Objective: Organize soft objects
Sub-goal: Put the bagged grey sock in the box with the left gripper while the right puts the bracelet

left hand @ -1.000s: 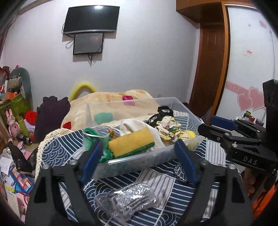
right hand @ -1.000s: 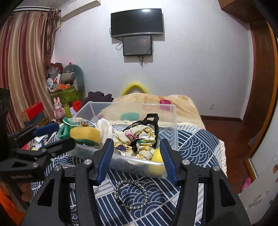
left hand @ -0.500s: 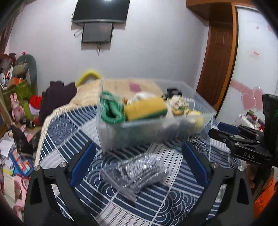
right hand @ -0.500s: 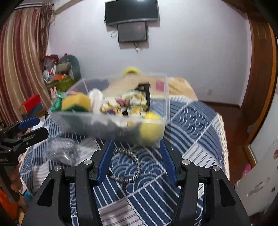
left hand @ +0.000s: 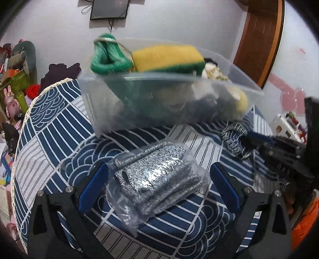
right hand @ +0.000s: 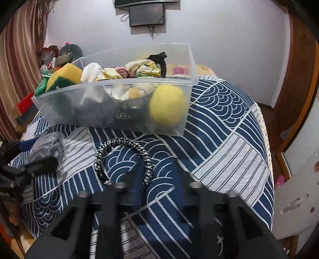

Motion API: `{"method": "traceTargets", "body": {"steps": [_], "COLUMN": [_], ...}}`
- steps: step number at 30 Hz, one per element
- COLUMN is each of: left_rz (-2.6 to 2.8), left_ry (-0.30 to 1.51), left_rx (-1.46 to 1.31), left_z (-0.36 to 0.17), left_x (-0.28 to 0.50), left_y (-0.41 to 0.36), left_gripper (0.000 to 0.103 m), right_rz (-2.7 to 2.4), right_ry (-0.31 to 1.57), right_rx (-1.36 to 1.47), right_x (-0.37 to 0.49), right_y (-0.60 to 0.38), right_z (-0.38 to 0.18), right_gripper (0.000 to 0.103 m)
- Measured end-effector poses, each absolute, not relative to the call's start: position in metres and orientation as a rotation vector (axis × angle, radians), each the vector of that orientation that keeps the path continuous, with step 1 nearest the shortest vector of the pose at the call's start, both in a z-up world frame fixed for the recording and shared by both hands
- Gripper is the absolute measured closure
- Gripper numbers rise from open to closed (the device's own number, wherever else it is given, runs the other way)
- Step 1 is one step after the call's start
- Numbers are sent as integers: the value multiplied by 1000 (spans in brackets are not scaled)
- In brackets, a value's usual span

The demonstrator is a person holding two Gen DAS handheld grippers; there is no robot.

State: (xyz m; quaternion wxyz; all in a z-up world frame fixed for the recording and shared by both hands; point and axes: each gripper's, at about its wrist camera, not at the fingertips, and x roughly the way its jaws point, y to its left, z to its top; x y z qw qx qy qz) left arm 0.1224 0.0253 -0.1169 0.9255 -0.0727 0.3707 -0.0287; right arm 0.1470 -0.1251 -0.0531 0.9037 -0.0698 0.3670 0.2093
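Observation:
A clear plastic bin (left hand: pixel 151 103) (right hand: pixel 95 111) on the blue patterned tablecloth holds a yellow-green sponge (left hand: pixel 169 57), green yarn (left hand: pixel 107 57), patterned cloth (right hand: pixel 139 69) and a yellow ball (right hand: pixel 167 107). A silver mesh item in a clear bag (left hand: pixel 157 177) lies between the open fingers of my left gripper (left hand: pixel 157 185). A black-and-white braided cord loop (right hand: pixel 123 157) lies on the cloth just ahead of my right gripper (right hand: pixel 155 179), which is open and empty. The cord loop also shows in the left wrist view (left hand: pixel 237 139).
The tablecloth (right hand: pixel 219 139) drops off at the right and near edges. Toys and boxes (left hand: pixel 14 79) clutter the floor at the left. A wooden door (left hand: pixel 259 39) stands at the back right. A monitor (right hand: pixel 146 13) hangs on the wall.
Both grippers have dropped lower and moved closer to the table. The bagged mesh item now sits between the left fingers; the cord loop is now right in front of the right fingers.

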Motion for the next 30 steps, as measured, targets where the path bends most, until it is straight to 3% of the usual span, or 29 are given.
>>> {"method": "traceTargets", "body": {"steps": [3, 4, 5, 13, 30], "left_rz": [-43, -44, -47, -85, -18], "left_ry": [746, 739, 732, 674, 431], "left_rx": [-111, -107, -105, -25, -8], "left_z": [-118, -118, -118, -112, -38], "left_x": [120, 119, 117, 95, 62], "left_y": [18, 18, 17, 3, 17], "left_gripper": [1, 5, 16, 49, 52], "right_rz": [443, 451, 458, 489, 545], "right_ry": [756, 754, 751, 675, 531], "right_rx": [-129, -122, -118, -74, -56], "right_x": [145, 145, 144, 121, 94], "right_y": [-127, -129, -129, -143, -141], "right_z": [-51, -50, -50, -32, 14], "right_gripper": [95, 96, 96, 97, 97]}}
